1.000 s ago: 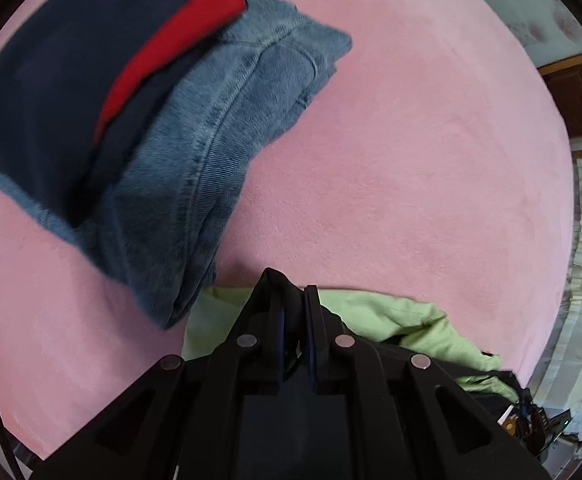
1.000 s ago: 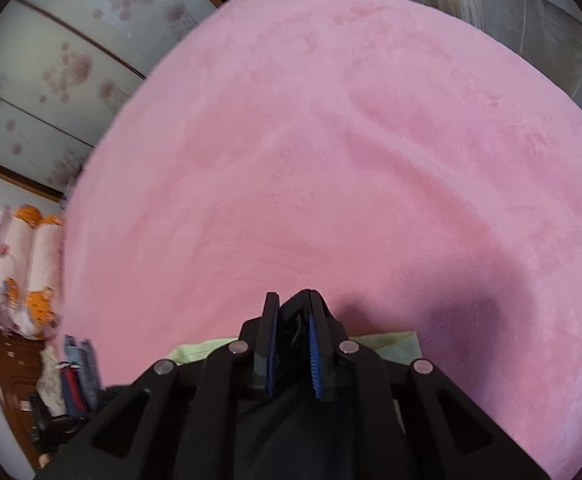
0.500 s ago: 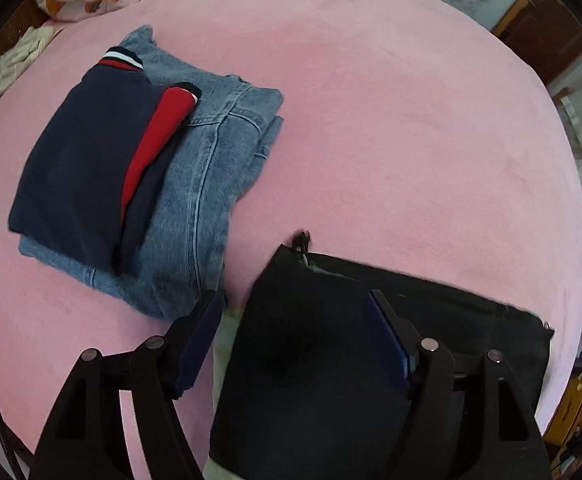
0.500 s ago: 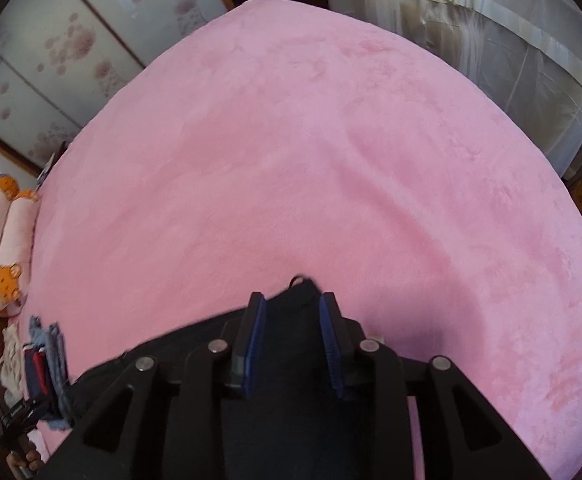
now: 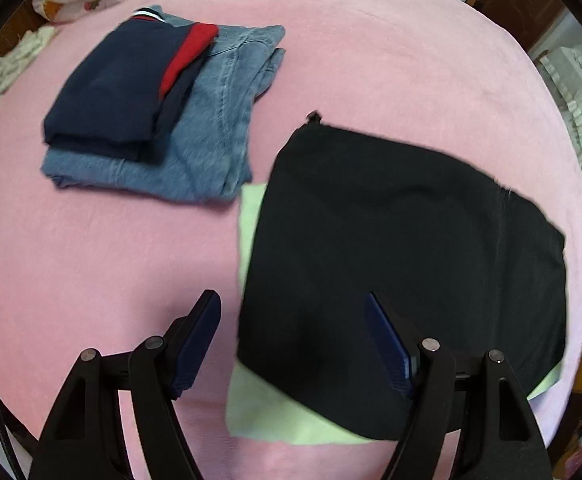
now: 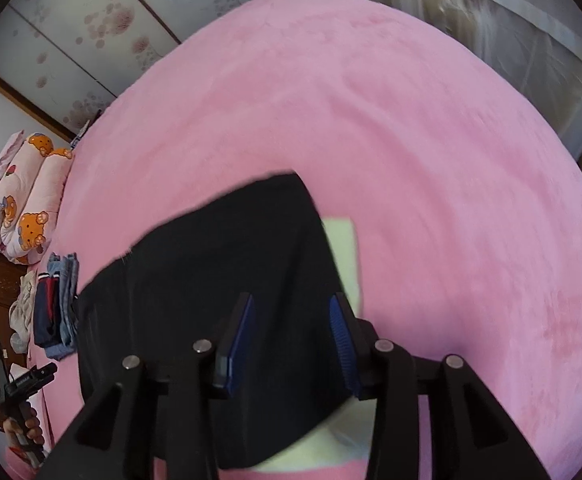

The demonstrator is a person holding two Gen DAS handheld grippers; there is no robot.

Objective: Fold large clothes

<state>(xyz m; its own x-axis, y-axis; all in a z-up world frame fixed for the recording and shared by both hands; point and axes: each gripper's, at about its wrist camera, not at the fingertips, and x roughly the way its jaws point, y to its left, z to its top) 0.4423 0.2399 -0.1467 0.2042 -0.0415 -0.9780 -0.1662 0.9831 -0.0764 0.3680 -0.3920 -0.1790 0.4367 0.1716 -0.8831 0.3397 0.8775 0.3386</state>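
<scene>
Bed (image 5: 391,52): pink cover takes up most of both views, nothing on the far half in the right view.

Black garment (image 5: 403,248) lies flat on the near part of the bed, folded over with a pale green layer (image 5: 267,412) showing along its left and near edges in the left view, and at its right edge in the right view (image 6: 343,248). It sits just beside the jeans (image 5: 211,128), not clearly touching them. Navy top (image 5: 119,84) with a red band sits on the jeans; that stack looks done.

Your left gripper (image 5: 291,340) hangs above the near left edge of the black garment, jaws wide, nothing between them. Your right gripper (image 6: 291,340) hangs above the garment's other end, jaws have just been opening to about halfway; the cloth lies below them, not pinched.

My read: you've just laid down a fold and let go with both hands, so this is the gap between folds. The piece is still wider than the finished stack, so one more fold across looks needed.

Next move calls for:
- pick both near corners, or both corners of one short end
- catch black and green layers together, or the green slips out
- keep the lift level so the crease stays square
- then put it on or beside the stack

Pillows (image 6: 27,196) at the head of the bed are clear of the work.
</scene>
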